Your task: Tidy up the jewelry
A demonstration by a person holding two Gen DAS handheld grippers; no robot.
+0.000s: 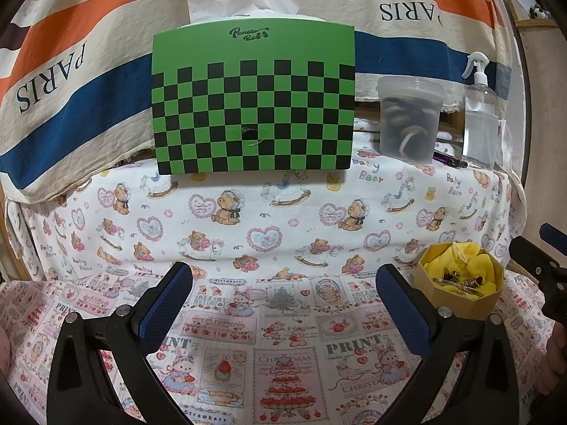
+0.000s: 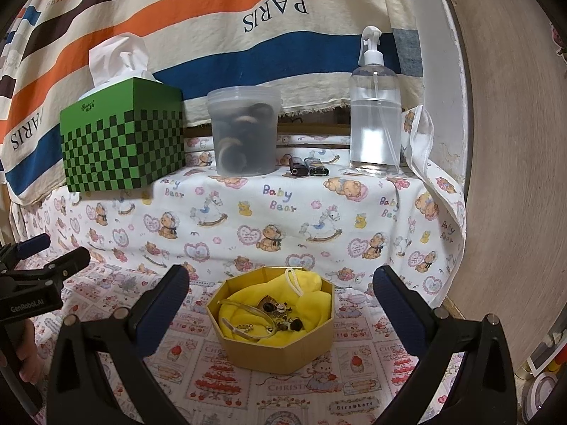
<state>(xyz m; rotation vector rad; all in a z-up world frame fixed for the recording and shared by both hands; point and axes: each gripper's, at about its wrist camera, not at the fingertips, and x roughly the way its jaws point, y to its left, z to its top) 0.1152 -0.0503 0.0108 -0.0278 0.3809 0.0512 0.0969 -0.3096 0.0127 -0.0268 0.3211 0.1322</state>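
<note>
The striped cloth (image 2: 219, 17) hung at the back reads "PARIS", and higher up something like "HERMES", though that part is too small to be sure. The green chequered tissue box (image 1: 253, 106) carries a scripted logo near its top edge that looks like "Panda Rob's". The table covering (image 2: 276, 198) says "Baby Bear" over and over; the nearer cloth (image 1: 283, 354) shows "PRINT", "CHRISTMAS" and "Strawbere". The black body of the left gripper (image 2: 42, 258), seen from the right wrist view, bears "GenRobot.AI".

The left gripper's jaws stand wide apart with nothing between them but patterned cloth; the tissue box sits straight ahead, well beyond the tips. The right gripper (image 2: 280, 283) is likewise spread wide and grips nothing. The octagonal cardboard box (image 2: 280, 350) sits between its jaws, slightly ahead of the tips, touching neither finger. Inside, on yellow fabric (image 2: 312, 304), lies a small heap of jewelry (image 2: 280, 313); a clear curved band in it runs roughly crosswise to the jaws.

Beyond the right tips stand a lidded plastic tub (image 2: 244, 131) and a clear spray bottle (image 2: 375, 106).
</note>
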